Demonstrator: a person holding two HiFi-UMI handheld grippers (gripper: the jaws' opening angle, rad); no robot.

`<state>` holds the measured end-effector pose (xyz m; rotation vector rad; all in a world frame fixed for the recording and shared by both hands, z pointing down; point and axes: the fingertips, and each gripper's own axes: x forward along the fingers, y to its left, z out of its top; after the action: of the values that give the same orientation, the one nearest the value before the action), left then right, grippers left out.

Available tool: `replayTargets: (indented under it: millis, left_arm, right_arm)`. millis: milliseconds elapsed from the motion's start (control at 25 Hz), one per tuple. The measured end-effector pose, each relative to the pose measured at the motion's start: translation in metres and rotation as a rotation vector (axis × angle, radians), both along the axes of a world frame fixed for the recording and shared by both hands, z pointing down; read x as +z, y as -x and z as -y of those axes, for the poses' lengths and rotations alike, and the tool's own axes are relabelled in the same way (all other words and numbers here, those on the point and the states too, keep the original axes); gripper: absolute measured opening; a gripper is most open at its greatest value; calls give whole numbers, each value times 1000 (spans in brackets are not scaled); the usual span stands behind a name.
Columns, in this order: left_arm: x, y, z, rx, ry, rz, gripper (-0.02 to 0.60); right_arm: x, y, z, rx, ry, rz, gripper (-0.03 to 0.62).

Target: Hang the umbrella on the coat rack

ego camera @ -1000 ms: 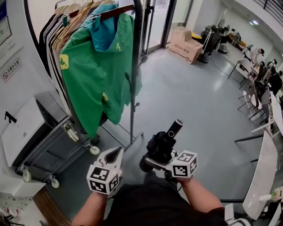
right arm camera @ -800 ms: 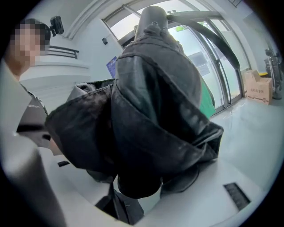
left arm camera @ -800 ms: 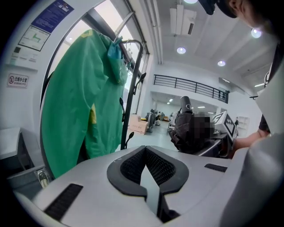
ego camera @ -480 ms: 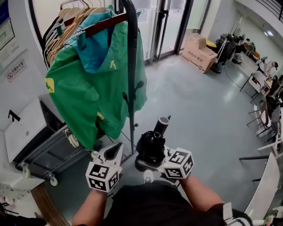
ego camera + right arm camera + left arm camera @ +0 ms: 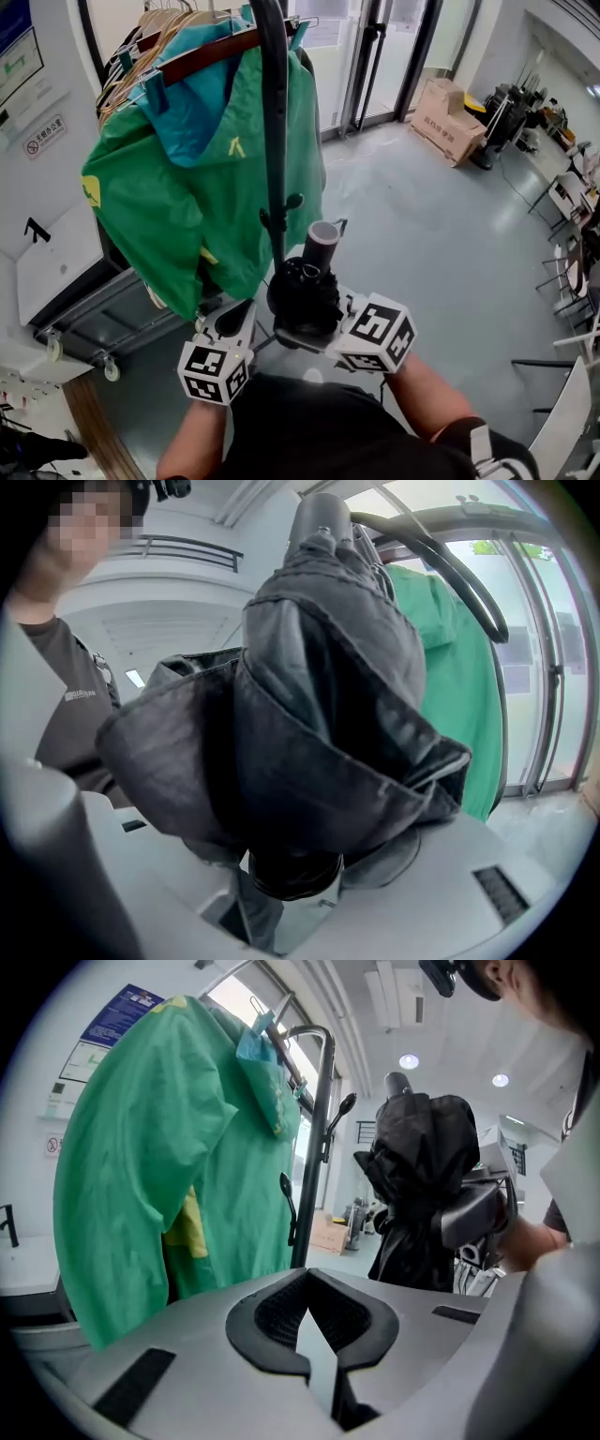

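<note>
A folded black umbrella point(image 5: 302, 298) stands nearly upright between the jaws of my right gripper point(image 5: 314, 336), its round end point(image 5: 322, 234) pointing up and away. It fills the right gripper view as the umbrella point(image 5: 319, 705), and the right gripper point(image 5: 291, 883) is shut on its lower end. The coat rack's black pole point(image 5: 272, 122) rises just behind it, with small hooks point(image 5: 281, 211) on the pole. A green jacket point(image 5: 187, 187) hangs on the rack's left. My left gripper point(image 5: 236, 321) is beside the umbrella, shut and empty. In its own view, the left gripper point(image 5: 307, 1283) faces the pole point(image 5: 314, 1147) and a hook point(image 5: 339, 1110).
A grey wheeled cart point(image 5: 84, 314) and a white cabinet point(image 5: 52, 267) stand at the left under the hanging clothes. Glass doors point(image 5: 375, 56) and a cardboard box point(image 5: 450, 117) are beyond the rack. Chairs and tables point(image 5: 572, 202) line the right side.
Both grippers have moved up to the coat rack. The umbrella has risen and rolled more upright, and its end is now close beside the pole.
</note>
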<state>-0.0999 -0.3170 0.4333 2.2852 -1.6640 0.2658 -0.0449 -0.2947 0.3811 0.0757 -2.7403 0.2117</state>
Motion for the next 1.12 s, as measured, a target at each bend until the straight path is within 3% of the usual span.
replayTargets:
  millis: [280, 640, 1120]
  left_arm:
    - [6, 5, 6, 66, 33, -6, 15]
    - [7, 20, -1, 155, 44, -9, 17]
    - [8, 43, -16, 157, 46, -19, 17]
  right_arm:
    - [-30, 28, 17, 22, -33, 14, 239]
    - [-23, 48, 20, 90, -32, -47, 239]
    - [-18, 62, 29, 121, -29, -91, 239]
